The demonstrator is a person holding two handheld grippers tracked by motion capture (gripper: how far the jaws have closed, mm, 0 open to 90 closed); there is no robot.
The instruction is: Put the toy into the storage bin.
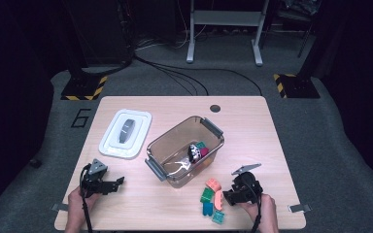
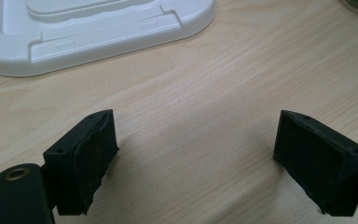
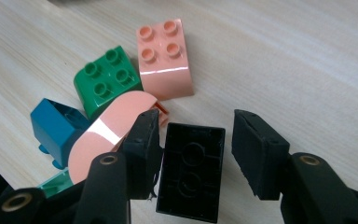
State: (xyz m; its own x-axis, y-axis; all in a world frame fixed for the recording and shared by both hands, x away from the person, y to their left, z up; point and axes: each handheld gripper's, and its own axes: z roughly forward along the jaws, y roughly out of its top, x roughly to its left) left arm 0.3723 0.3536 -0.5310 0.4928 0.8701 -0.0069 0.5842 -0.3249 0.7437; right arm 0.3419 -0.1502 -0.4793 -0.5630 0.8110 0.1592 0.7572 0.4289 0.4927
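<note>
Right gripper view: black brick (image 3: 191, 170) lies between the right gripper's (image 3: 196, 154) jaws, not yet squeezed.
Tip: center, then squeeze.
Left gripper (image 2: 193, 158): wide open, empty.

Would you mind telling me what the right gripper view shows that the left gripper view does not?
Right gripper view alone: a black brick lying hollow side up between the right gripper's open jaws, with a gap on its right, plus peach, green and blue bricks and a rounded peach piece.

Left gripper view alone: the white lid lying flat ahead of the left gripper, whose wide-open jaws hold nothing.

Shared: the pale wooden table and a pair of black jaws.
</note>
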